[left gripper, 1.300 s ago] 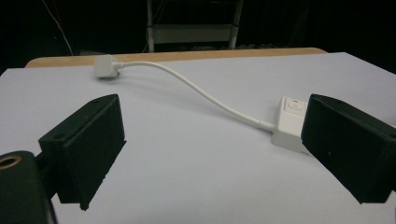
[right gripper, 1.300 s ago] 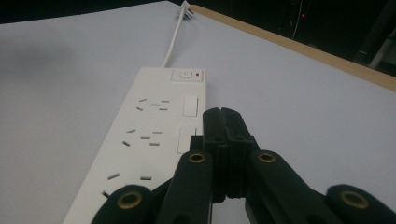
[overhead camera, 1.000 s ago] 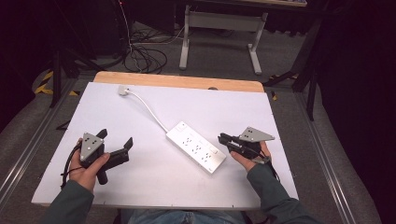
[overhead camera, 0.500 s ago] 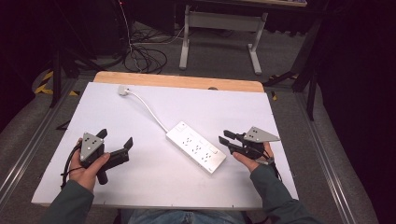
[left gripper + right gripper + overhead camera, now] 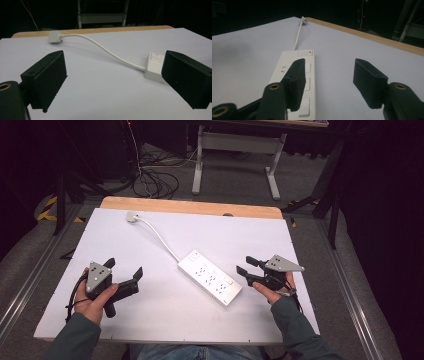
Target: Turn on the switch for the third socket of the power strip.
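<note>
A: Left hand (image 5: 92, 299) near the left end of the tabletop's near edge, wrapped round the handle. Left gripper (image 5: 124, 270) angled toward the far right, grey three-cornered plate on top. Jaws spread wide, nothing between them.

B: Confirmed from the left gripper view: two blocky matte black jaws well apart, bare white surface between. Right side?

A: Right hand (image 5: 272, 292) near the right end of the near edge, palm under the handle, dark green sleeve (image 5: 295, 330) behind. Right gripper (image 5: 246, 265) pointed left at the power strip (image 5: 210, 277). Jaws parted, empty, just beside the strip's near right end, not touching as far as visible.

B: In the right gripper view, left jaw overlapping the strip's outlet face, right jaw over bare tabletop. Contact not determinable there.

A: Position of the strip?

B: Flat near the centre of the tabletop (image 5: 250, 230), lying diagonally, switch end toward the far left corner. Long white rectangular plastic body, smooth, with a row of outlets and a switch with a small red mark. Round white cord (image 5: 157, 236) curving to a flat white plug (image 5: 131, 216) near the far edge.

A: Surface?

B: Smooth matte white sheet, with a light wood strip along the far edge.
</note>
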A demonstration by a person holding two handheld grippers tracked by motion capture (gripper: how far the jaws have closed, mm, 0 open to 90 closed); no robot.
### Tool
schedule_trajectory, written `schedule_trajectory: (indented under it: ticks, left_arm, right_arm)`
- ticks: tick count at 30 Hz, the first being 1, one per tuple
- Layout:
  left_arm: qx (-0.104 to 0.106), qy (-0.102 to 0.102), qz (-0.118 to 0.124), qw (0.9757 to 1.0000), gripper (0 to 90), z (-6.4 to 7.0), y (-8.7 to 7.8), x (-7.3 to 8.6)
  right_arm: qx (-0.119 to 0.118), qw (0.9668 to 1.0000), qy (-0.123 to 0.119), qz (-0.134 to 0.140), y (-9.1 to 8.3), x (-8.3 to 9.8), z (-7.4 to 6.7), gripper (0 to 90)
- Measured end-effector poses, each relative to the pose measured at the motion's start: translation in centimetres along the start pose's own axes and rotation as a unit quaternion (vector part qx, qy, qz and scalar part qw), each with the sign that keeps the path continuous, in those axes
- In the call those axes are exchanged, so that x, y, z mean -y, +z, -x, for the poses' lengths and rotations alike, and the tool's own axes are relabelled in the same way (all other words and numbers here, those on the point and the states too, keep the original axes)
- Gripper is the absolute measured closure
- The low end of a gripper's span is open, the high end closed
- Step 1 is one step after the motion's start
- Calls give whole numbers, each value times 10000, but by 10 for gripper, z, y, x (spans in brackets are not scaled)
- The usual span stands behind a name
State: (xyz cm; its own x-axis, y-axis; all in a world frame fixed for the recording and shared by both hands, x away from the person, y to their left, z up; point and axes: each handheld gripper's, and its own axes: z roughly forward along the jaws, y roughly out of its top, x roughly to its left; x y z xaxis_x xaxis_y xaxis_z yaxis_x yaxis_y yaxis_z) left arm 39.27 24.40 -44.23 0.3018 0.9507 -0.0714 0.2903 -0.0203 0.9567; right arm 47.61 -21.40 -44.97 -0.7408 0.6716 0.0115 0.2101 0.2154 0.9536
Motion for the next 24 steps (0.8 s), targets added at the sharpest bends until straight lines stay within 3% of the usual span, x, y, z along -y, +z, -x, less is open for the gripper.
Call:
schedule_trajectory:
  ticks: [10, 24]
  left_arm:
    - [-2, 3, -15, 10000, 66, 0, 0, 0]
    - [-2, 1, -45, 10000, 66, 0, 1, 0]
  right_arm:
    - [99, 9999, 68, 34, -1, 0, 2, 327]
    - [145, 9996, 177, 167, -6, -1, 5, 255]
